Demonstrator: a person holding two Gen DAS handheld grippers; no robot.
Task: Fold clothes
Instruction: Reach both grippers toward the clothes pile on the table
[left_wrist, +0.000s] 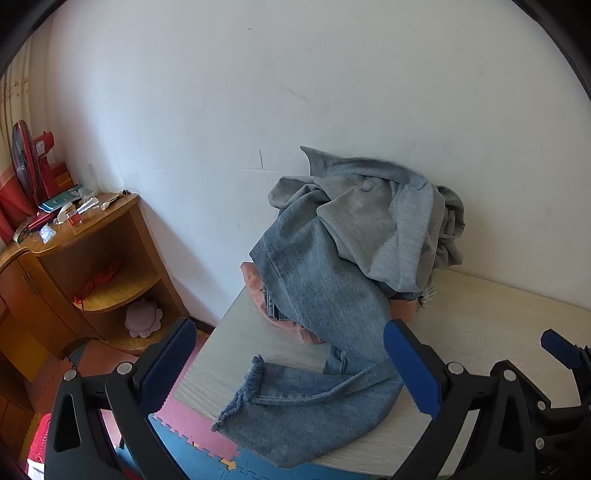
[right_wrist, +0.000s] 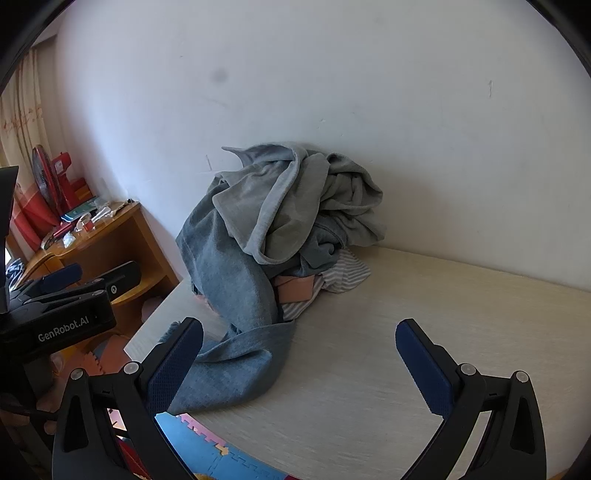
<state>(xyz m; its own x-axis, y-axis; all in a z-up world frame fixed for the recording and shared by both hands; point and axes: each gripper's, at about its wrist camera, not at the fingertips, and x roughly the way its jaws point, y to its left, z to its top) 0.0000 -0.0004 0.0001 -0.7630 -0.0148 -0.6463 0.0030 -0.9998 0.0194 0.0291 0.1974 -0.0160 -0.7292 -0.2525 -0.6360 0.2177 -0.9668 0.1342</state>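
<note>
A: Jeans, faded denim with a frayed hem, trail from the far pile toward the table's near left edge.
B: Grippers?
A: Left gripper spread wide, empty; right gripper likewise.

Clothes pile blocks the table's back-left; its right half lies open.

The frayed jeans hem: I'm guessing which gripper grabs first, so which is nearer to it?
Left. The left gripper hangs open right over the frayed hem; the right gripper is open too, further right over bare table.
</note>
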